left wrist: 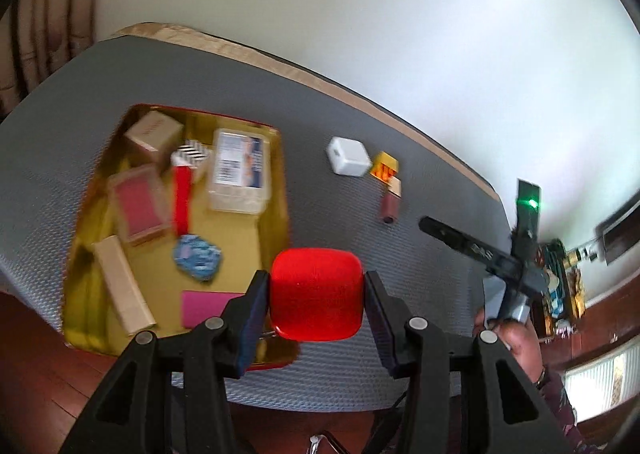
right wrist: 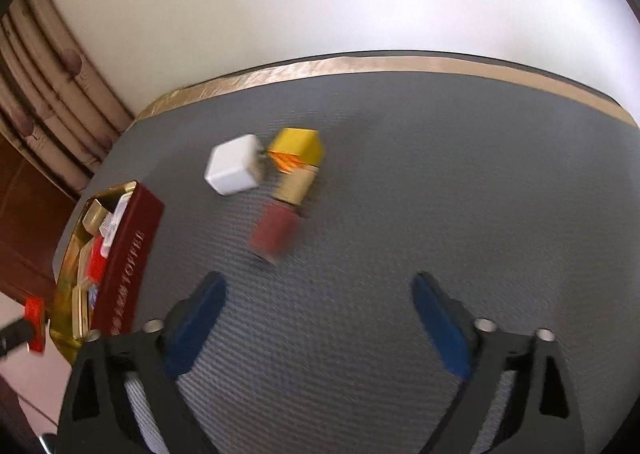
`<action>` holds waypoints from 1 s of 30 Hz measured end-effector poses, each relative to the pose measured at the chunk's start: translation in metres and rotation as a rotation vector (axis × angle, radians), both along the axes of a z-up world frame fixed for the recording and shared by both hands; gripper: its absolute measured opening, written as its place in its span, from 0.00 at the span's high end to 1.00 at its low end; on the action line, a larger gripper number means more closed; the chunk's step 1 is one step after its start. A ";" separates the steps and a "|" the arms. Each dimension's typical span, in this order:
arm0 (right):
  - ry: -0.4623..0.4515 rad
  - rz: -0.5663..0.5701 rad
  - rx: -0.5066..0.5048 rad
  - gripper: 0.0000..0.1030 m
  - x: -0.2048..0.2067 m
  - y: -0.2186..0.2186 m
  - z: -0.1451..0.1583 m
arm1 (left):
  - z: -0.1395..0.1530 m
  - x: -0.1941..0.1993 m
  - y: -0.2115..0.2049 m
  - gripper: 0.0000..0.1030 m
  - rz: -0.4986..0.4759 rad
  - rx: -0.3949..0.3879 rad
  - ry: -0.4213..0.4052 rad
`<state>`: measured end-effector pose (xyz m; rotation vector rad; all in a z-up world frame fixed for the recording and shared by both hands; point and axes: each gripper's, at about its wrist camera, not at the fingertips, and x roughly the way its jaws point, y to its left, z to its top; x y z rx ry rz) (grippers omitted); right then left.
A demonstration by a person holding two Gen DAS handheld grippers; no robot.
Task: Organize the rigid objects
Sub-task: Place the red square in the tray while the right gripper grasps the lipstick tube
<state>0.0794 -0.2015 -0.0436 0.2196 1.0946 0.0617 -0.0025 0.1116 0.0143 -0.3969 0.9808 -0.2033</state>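
My left gripper [left wrist: 317,296] is shut on a red rounded case [left wrist: 317,294] and holds it above the near right corner of the gold tin [left wrist: 276,181]. The tin holds several boxes and packets. In the right wrist view the tin [right wrist: 128,246] has a red side and the red case [right wrist: 34,324] shows at the far left. My right gripper [right wrist: 318,320] is open and empty above the grey mat. Ahead of it lie a white cube [right wrist: 234,165], a yellow box [right wrist: 298,147] and a dark red bottle with a gold cap [right wrist: 280,219]. These three also show in the left wrist view: the cube [left wrist: 346,155], the box [left wrist: 385,165], the bottle [left wrist: 389,203].
A grey textured mat [right wrist: 440,193] covers the table, with a tan edge [right wrist: 360,67] at the back by a white wall. Curtains [right wrist: 44,93] hang at the left. The right gripper and hand [left wrist: 504,274] show at the right of the left wrist view.
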 end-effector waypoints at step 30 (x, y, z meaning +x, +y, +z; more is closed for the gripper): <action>0.086 -0.041 0.150 0.81 -0.042 -0.013 -0.025 | -0.024 0.030 0.049 0.54 0.032 0.031 0.036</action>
